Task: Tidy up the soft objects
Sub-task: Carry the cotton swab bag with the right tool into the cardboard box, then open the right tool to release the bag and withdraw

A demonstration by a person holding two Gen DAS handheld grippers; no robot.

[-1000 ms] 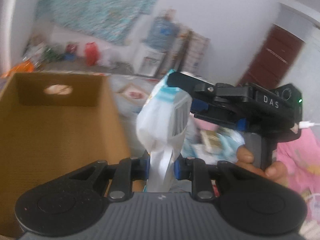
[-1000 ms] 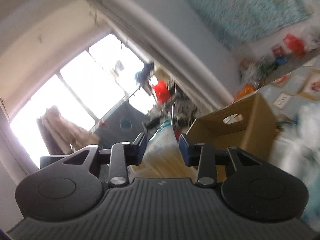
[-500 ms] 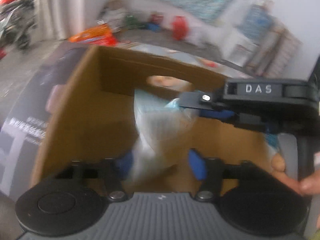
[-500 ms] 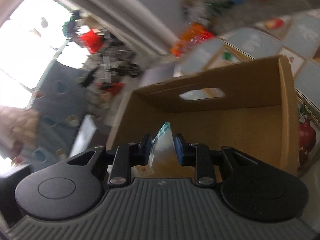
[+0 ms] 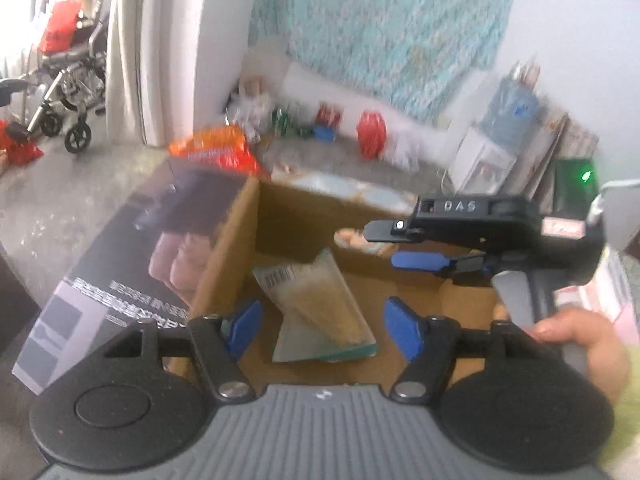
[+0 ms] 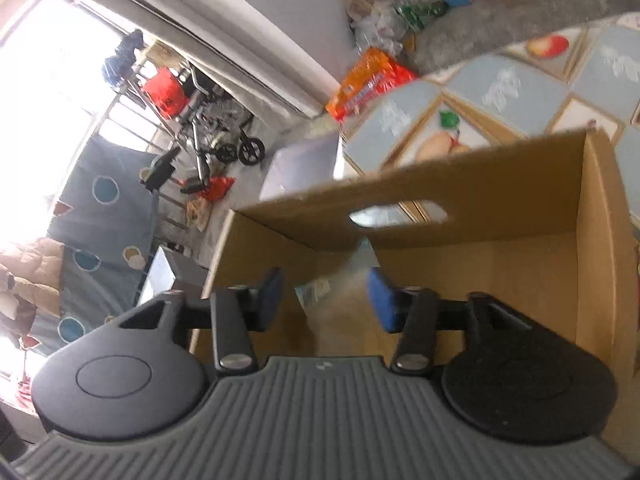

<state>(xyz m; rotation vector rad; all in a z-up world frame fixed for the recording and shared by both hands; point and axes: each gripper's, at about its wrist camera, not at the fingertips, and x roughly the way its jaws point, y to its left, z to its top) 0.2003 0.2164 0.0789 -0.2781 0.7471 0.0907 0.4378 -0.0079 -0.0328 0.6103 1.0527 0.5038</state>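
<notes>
You are dropping the soft packet point(image 5: 320, 304) into the cardboard box point(image 5: 240, 248), both your left gripper point(image 5: 320, 324) and right gripper point(image 6: 326, 294) are opening with nothing pinched, so next pull them back out.

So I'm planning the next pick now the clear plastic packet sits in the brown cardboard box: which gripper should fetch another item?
Probably right gripper: it's higher and nearer the box rim, jaws opening, off the packet.
</notes>
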